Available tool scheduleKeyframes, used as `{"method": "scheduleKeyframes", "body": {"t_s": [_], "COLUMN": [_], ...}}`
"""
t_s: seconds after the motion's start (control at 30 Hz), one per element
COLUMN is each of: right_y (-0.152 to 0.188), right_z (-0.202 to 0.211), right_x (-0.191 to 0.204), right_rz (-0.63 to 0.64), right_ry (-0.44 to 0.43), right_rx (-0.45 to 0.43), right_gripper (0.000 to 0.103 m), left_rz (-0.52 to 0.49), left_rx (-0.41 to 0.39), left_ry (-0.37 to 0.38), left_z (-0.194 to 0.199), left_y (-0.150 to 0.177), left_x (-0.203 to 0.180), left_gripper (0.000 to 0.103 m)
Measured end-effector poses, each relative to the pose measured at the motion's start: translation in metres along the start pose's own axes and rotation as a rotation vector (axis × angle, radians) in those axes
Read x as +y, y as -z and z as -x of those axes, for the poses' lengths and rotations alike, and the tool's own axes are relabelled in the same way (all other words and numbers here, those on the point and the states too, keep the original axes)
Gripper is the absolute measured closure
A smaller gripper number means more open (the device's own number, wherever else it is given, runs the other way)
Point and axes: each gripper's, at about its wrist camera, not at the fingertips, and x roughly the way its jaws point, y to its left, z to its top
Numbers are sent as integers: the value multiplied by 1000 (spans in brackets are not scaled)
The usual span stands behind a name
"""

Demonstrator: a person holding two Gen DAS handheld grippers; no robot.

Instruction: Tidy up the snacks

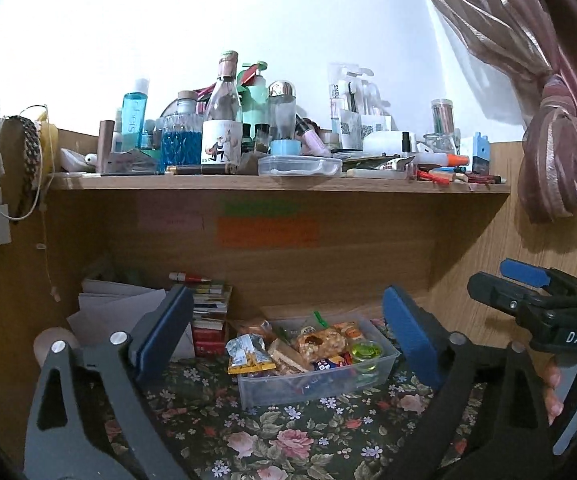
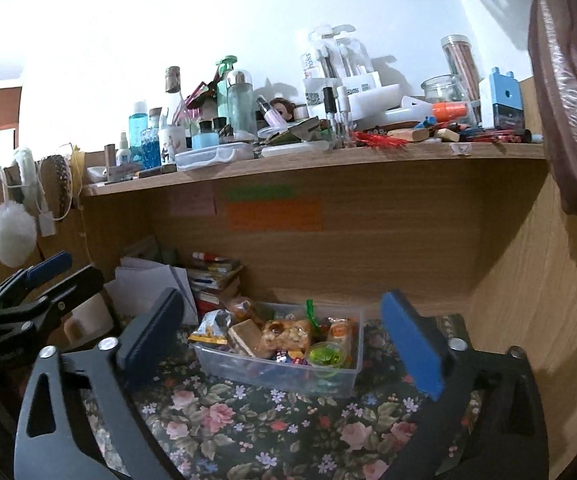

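Observation:
A clear plastic bin [image 1: 288, 390] [image 2: 272, 374] stands on a floral cloth [image 1: 280, 440] under a wooden shelf. It holds several snack packets, among them a nut brittle bar [image 1: 322, 344] and a green jelly cup [image 1: 364, 354] [image 2: 325, 354]. A yellow-edged packet [image 1: 248, 354] [image 2: 212, 330] hangs over its left rim. My left gripper [image 1: 288, 298] is open, short of the bin, nothing between its blue pads. My right gripper [image 2: 282, 296] is likewise open and holds nothing. Each gripper's fingers [image 1: 524, 276] [image 2: 48, 270] show at the edge of the other's view.
The shelf board [image 1: 280, 184] above is crowded with bottles, jars and pens. A stack of small boxes [image 1: 208, 312] and loose papers [image 1: 120, 308] sit left of the bin. A wooden side wall [image 2: 528, 280] closes the right; a curtain [image 1: 548, 152] hangs there.

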Motion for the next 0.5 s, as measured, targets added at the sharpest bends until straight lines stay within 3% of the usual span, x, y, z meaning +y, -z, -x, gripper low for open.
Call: {"method": "scheduleKeyframes", "body": {"t_s": [0.5], "right_y": [1], "right_z": [15], "right_x": [10], "right_rz": [43], "right_ry": [65], "right_rx": [-41], "right_gripper": [0], "left_rz": [-5], "left_rx": [-11], "left_ry": [5], "left_z": [8], "left_y": [2], "left_x": [-3], "left_gripper": [0]}}
